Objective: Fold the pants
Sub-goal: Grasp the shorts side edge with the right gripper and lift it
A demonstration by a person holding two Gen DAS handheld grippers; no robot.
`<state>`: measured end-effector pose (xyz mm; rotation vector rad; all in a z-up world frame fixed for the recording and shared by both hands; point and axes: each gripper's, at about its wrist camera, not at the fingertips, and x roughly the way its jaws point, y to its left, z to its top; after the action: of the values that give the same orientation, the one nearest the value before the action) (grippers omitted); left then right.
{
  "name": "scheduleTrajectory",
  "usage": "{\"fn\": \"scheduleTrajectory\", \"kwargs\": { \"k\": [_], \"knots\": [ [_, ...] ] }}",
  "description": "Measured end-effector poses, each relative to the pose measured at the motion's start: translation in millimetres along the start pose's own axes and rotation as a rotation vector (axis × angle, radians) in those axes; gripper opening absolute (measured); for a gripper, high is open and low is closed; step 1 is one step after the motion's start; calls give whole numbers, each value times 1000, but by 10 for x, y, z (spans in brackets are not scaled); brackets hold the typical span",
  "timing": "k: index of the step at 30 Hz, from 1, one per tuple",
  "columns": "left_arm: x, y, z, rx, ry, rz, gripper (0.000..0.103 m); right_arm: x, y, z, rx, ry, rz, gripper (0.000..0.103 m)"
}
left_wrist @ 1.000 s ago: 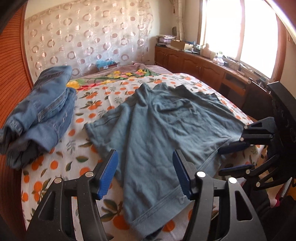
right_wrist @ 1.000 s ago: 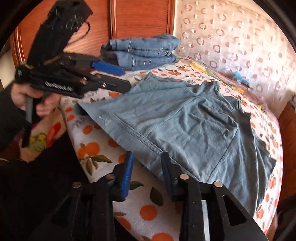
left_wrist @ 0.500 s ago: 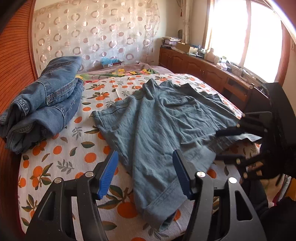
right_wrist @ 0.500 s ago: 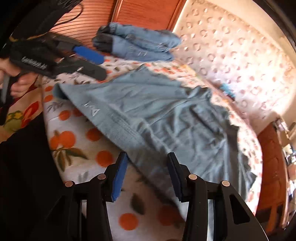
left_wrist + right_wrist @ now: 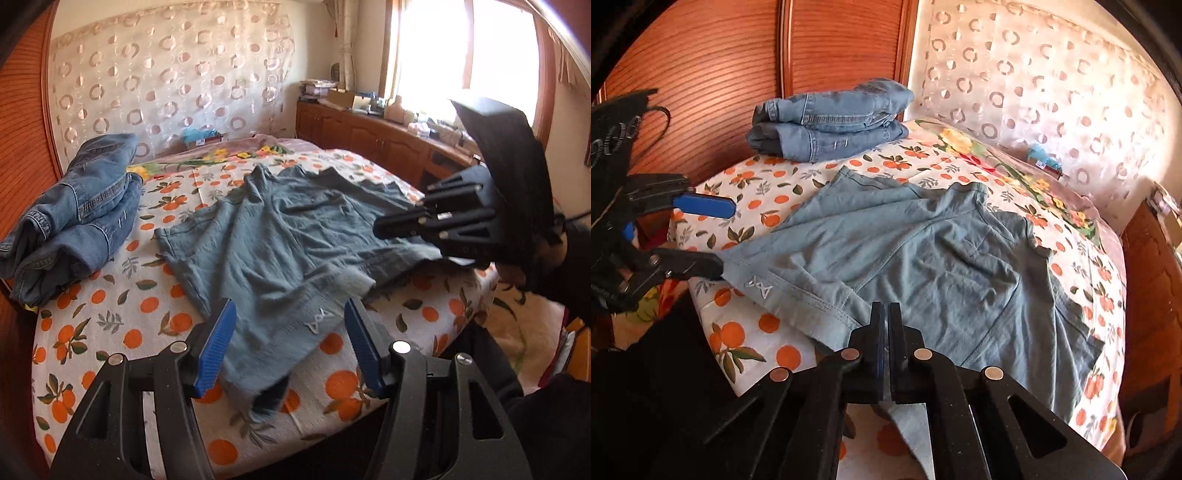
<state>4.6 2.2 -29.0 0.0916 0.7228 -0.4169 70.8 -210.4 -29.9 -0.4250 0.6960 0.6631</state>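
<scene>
The grey-blue pants lie spread flat across the orange-print bedsheet, hem toward the near edge. The right gripper has its jaws pressed together on the hem fabric. The left gripper stands apart — the other hem corner lies between its pads, unpinched. Folded jeans sit at the far left.

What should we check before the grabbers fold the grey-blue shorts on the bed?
1. Right gripper shut on the hem of the shorts: ok.
2. Left gripper gripping the other leg hem: not ok, open, cloth only lies between its fingers.
3. Shorts lying flat: not ok, wrinkled and lifted near the right gripper.
4. Folded jeans clear of the shorts: ok, apart.
5. Free space on the orange-print sheet: ok.
</scene>
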Motion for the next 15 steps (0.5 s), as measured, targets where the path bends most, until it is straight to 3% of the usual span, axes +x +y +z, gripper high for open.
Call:
{"fn": "scheduleTrajectory", "kwargs": {
  "k": [3,8,12,15],
  "knots": [
    [82,-22,-62,21,26,33,62,-29,-37,-117,11,8,9,4],
    [218,31,-232,37,99,61,62,-217,-89,-443,65,8,-29,28],
    [286,174,-278,3,125,123,62,-350,-45,-644,66,20,-76,35],
    [269,334,-223,-56,101,133,62,-322,-48,-681,37,48,-143,38]
  ]
}}
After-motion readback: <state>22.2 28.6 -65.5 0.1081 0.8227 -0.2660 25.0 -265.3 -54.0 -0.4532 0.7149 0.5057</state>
